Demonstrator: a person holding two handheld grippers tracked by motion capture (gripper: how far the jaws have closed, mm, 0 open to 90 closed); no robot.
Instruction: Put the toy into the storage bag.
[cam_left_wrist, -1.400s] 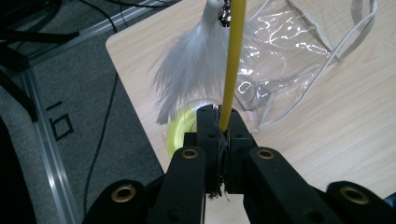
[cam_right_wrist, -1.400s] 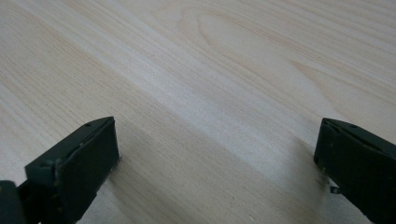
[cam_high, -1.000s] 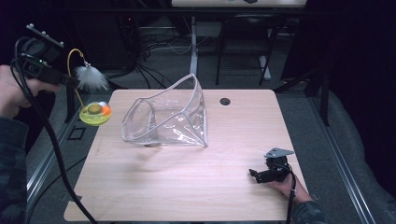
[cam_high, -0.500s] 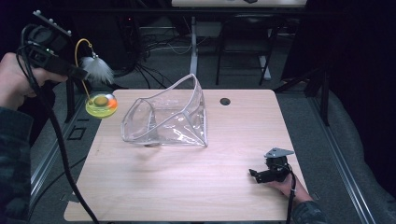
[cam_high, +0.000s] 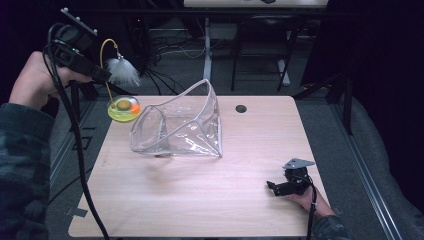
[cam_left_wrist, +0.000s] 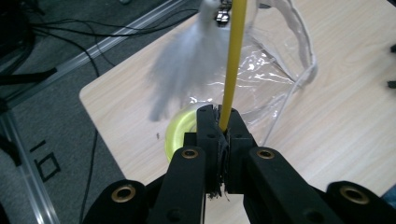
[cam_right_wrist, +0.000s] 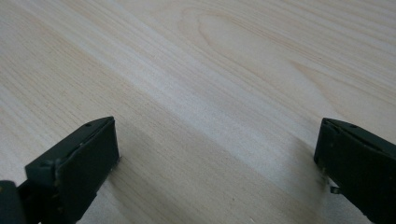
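So your left gripper (cam_high: 97, 75) is up in the upper left of the high view, off past the table's corner, and its jaws are pinched tight on the yellow wand (cam_high: 106, 65) of what looks like a cat toy. In the left gripper view you can see that wand (cam_left_wrist: 232, 60) running straight up out of the clamped jaws, right through the middle of the frame. A fluffy white feather (cam_high: 123, 73) hangs off the top end of the wand just beside your gripper, and it's a blur in the left gripper view (cam_left_wrist: 184, 70). The other end of the wand goes down to a round yellow-green base (cam_high: 123, 108) with something orange in it, sitting over the table's upper left corner right next to the mouth of the clear plastic bag (cam_high: 177, 125); can't tell from here whether the base is touching the wood or hanging just above it. The bag lies on its side in the middle-left of the wooden table (cam_high: 210, 210), open end facing left. Your right gripper (cam_high: 275, 187) is low at the lower right of the table, well apart from the bag, and in the right gripper view its jaws are spread wide over bare wood with nothing between them.
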